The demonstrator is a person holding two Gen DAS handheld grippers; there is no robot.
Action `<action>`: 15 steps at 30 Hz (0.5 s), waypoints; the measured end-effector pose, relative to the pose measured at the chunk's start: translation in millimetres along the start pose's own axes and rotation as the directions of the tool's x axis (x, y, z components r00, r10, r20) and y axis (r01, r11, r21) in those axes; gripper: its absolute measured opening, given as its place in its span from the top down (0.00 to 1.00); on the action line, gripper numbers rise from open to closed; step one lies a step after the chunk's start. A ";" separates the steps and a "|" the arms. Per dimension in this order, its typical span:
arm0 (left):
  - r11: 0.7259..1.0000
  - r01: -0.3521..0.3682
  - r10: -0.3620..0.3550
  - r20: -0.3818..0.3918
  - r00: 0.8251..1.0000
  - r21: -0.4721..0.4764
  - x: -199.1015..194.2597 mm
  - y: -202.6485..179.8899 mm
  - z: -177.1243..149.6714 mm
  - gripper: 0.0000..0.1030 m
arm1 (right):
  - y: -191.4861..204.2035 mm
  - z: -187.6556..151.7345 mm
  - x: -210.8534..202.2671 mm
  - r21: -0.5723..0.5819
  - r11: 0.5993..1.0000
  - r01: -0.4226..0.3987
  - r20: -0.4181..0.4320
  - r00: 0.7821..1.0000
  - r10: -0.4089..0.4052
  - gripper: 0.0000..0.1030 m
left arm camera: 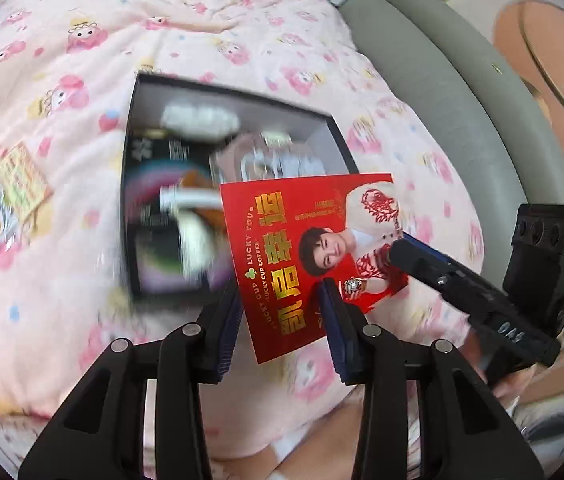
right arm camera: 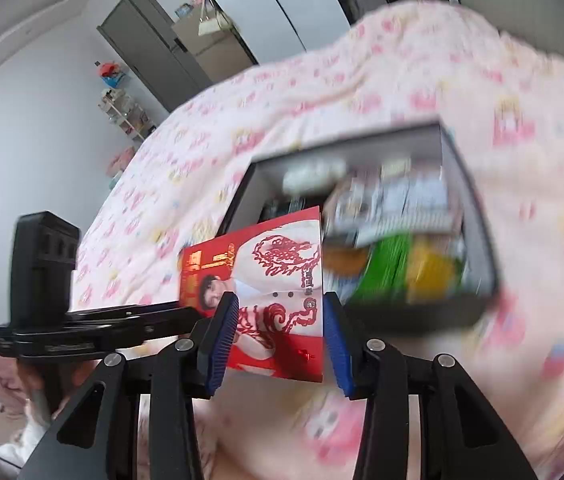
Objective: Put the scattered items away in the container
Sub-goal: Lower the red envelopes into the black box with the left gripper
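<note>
From the left wrist camera we read gold print on the red card (left arm camera: 314, 256): "LUCKY YOU" and "LUCKY CUP COFFEE" beside a green clover mark, with large gold Chinese characters running along its near-left side. The card is glossy red and carries a photo of a person in a white garment patterned with red dragon motifs. It hangs above the pink cartoon-print bedding (left arm camera: 61, 80), overlapping the near right corner of the open black box (left arm camera: 131, 152). The left gripper (left arm camera: 282, 320) has its blue pads standing on either side of the card's near edge; we cannot tell whether they press on it. The right gripper (left arm camera: 402, 250) reaches in from the right and its tip meets the card's right edge; its jaws appear edge-on, so we cannot tell how they stand. The box holds blurred items, among them a white tube and dark packets. A yellow printed card and a sticker of a figure (left arm camera: 13, 196) lie on the bedding left of the box.

From the right wrist camera the same red card (right arm camera: 265, 292) lies between the right gripper's (right arm camera: 279, 336) blue pads, a gap showing on the right side. The left gripper (right arm camera: 185, 316) comes in from the left, touching the card's left edge. Beyond it the black box (right arm camera: 478, 216) shows green and yellow packets, blurred.
</note>
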State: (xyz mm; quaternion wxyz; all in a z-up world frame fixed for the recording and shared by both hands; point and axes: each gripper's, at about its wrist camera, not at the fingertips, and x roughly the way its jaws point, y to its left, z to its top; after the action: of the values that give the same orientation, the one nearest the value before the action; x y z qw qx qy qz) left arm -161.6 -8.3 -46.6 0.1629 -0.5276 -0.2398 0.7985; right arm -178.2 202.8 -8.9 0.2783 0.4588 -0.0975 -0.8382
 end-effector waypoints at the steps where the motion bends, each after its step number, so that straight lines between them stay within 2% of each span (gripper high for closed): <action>1: 1.000 -0.024 0.024 0.012 1.000 0.007 3.2 -1.1 16.4 0.63 | -4.1 17.4 9.4 -0.008 1.000 0.008 -0.010 1.000 -0.008 0.62; 3: 0.997 -0.075 0.075 0.014 0.997 0.000 18.0 -1.4 39.3 0.63 | -11.1 45.4 34.6 -0.020 0.999 0.035 -0.036 0.999 -0.036 0.62; 5: 0.991 -0.131 0.131 -0.018 0.991 -0.009 35.7 10.1 58.8 0.63 | -19.2 59.8 59.3 -0.015 0.998 0.066 -0.072 0.995 -0.067 0.62; 8: 0.979 -0.202 0.201 -0.061 0.978 0.001 68.8 17.0 66.8 0.63 | -35.8 59.0 86.7 -0.004 0.996 0.085 -0.104 0.991 -0.085 0.62; 12: 0.978 -0.209 0.204 -0.139 0.969 -0.021 103.6 31.9 61.8 0.63 | -57.9 41.6 104.0 0.001 0.997 0.083 -0.184 0.979 -0.081 0.62; 15: 0.975 -0.220 0.213 -0.166 0.963 -0.025 118.0 34.2 59.3 0.63 | -74.5 36.9 114.9 0.025 0.996 0.085 -0.235 0.969 -0.077 0.62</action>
State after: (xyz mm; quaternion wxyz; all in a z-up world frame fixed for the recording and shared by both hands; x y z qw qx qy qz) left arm -262.4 11.2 -136.3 0.0824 -0.6172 -0.1837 0.7606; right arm -285.3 197.1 -101.6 0.2453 0.5628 -0.0600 -0.7871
